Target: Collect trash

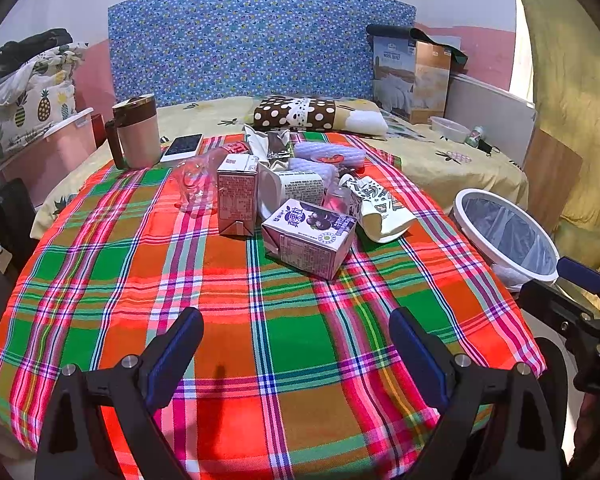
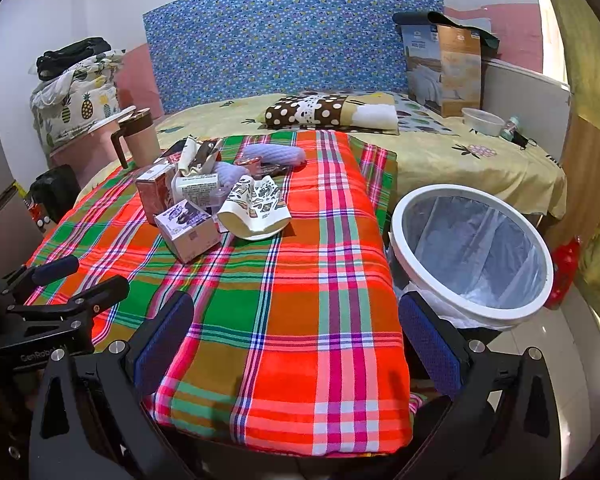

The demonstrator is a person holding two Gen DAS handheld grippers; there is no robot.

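A pile of trash lies on the plaid cloth: a purple juice carton on its side, a pink carton upright, a crushed patterned paper cup, a white yogurt tub, a clear plastic cup and wrappers behind. The pile also shows in the right wrist view, with the purple carton and paper cup. A white-rimmed bin with a clear liner stands right of the table. My left gripper is open and empty, short of the pile. My right gripper is open and empty over the near table edge.
A pink lidded mug and a phone sit at the cloth's far left. Behind is a bed with a polka-dot pillow, a quilt box and a plastic bowl. A pink storage bin stands at left.
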